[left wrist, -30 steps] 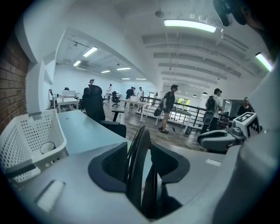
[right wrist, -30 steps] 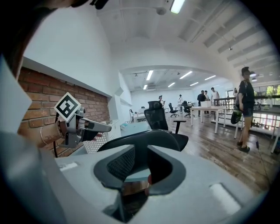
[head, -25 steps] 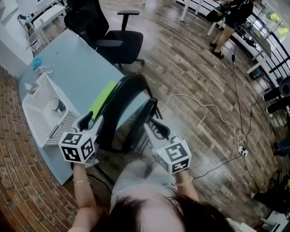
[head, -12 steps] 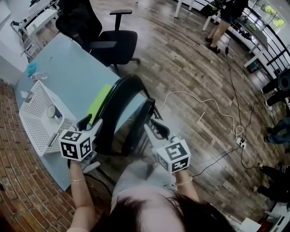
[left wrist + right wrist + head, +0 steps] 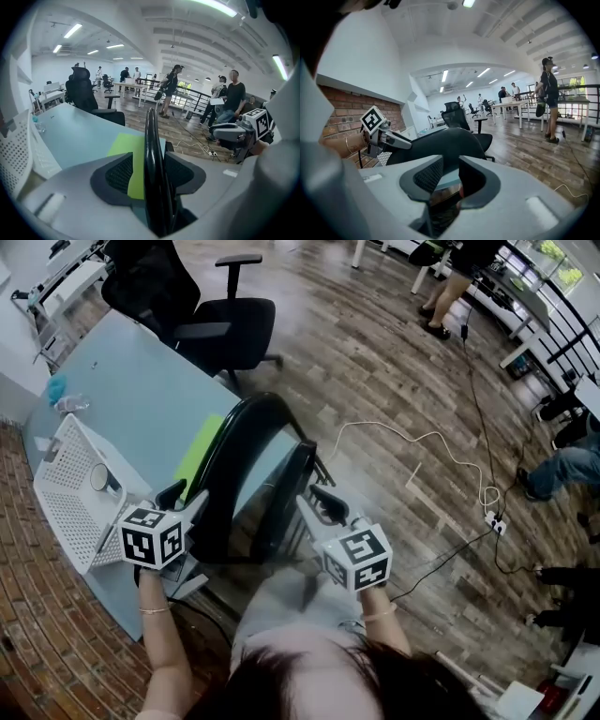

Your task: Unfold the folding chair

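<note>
The folded black chair leans against the table's edge in front of me. My left gripper is at its left side, and the chair's thin rim runs between the wide-open jaws. A strip of green shows between the left pad and the rim, and these jaws have just been opening. My right gripper is at the chair's right panel. Its jaws have also just been opening. The chair stands just beyond the pads, and nothing is pressed between them.
A light blue table holds a white perforated basket and a green sheet. A black office chair stands behind it. A white cable runs across the wooden floor to a power strip. People stand at the far right.
Both grippers have sunk a little along the chair. The left jaws stand wider round the rim than a second ago. The chair has stayed folded.
</note>
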Demonstrator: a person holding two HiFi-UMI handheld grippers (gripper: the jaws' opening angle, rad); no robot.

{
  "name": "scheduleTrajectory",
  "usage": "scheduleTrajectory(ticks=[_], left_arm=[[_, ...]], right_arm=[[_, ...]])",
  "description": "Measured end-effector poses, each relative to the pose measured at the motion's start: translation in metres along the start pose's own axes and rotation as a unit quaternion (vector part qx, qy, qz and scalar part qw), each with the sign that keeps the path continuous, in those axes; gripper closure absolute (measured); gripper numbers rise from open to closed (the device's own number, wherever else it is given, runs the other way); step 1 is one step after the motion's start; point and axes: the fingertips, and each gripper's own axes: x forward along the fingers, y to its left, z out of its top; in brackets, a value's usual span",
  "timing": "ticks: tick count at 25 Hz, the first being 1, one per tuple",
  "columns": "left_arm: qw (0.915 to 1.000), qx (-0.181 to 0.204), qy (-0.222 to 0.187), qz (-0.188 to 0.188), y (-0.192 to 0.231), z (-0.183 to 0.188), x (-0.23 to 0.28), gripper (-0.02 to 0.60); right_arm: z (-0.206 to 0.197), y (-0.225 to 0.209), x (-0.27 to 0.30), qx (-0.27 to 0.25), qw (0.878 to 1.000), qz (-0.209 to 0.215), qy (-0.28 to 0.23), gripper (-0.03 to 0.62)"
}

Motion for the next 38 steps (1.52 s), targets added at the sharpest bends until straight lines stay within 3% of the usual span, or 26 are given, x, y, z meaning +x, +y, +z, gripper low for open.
scheduleTrajectory(ticks=[24, 38], left_arm=[[0.9955, 0.015, 0.074, -0.058, -0.007, -0.018, 0.039, 0.360], [0.9922, 0.017, 0.090, -0.086, -0.020, -0.021, 0.045, 0.485]], right_arm=[[-0.050, -0.030, 0.027, 0.068, 0.996, -0.024, 0.044, 0.477], [-0.093, -0.046, 0.054, 0.144, 0.987, -0.017, 0.076, 0.450]])
